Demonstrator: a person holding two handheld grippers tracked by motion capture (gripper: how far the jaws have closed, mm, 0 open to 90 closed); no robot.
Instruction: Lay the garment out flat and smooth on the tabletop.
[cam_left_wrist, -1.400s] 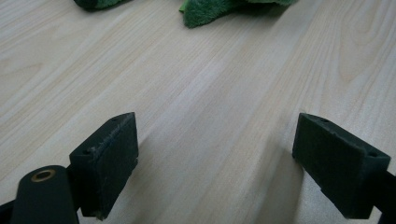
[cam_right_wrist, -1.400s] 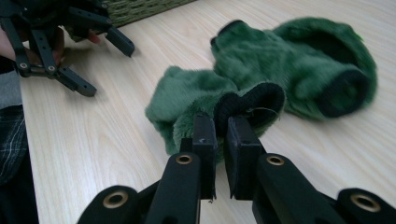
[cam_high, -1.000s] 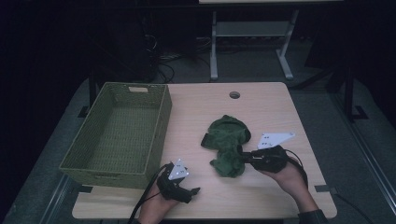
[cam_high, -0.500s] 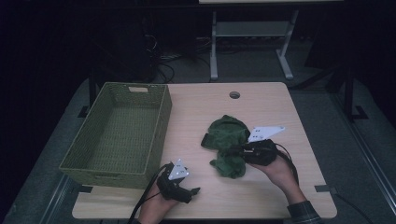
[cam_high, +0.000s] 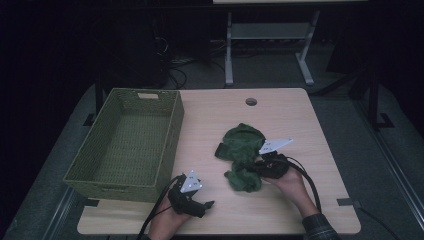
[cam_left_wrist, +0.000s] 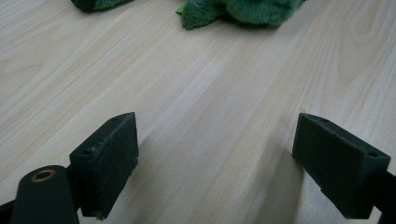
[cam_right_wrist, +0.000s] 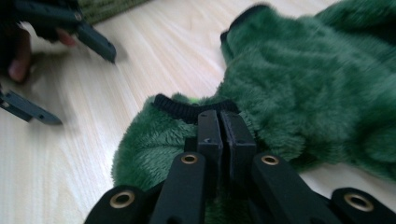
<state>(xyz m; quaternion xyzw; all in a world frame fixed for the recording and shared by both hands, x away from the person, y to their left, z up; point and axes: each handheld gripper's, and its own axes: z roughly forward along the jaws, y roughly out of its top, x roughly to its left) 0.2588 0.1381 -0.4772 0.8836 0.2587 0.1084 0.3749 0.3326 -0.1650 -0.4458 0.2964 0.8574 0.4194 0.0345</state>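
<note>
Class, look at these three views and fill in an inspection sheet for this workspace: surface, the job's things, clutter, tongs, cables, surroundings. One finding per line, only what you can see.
Surface: light wooden table with a round hole near its far edge.
Job's things: crumpled green fleece garment lying on the table; empty green woven basket at the table's left side.
Clutter: nothing seen.
Tongs: left tongs open, low over bare wood, holding nothing; right tongs shut on the garment near its dark ribbed edge.
Cables: a black cable trails from the right tongs; another from the left.
Surroundings: dark room, grey floor, a metal stand and loose wires behind the table.
</note>
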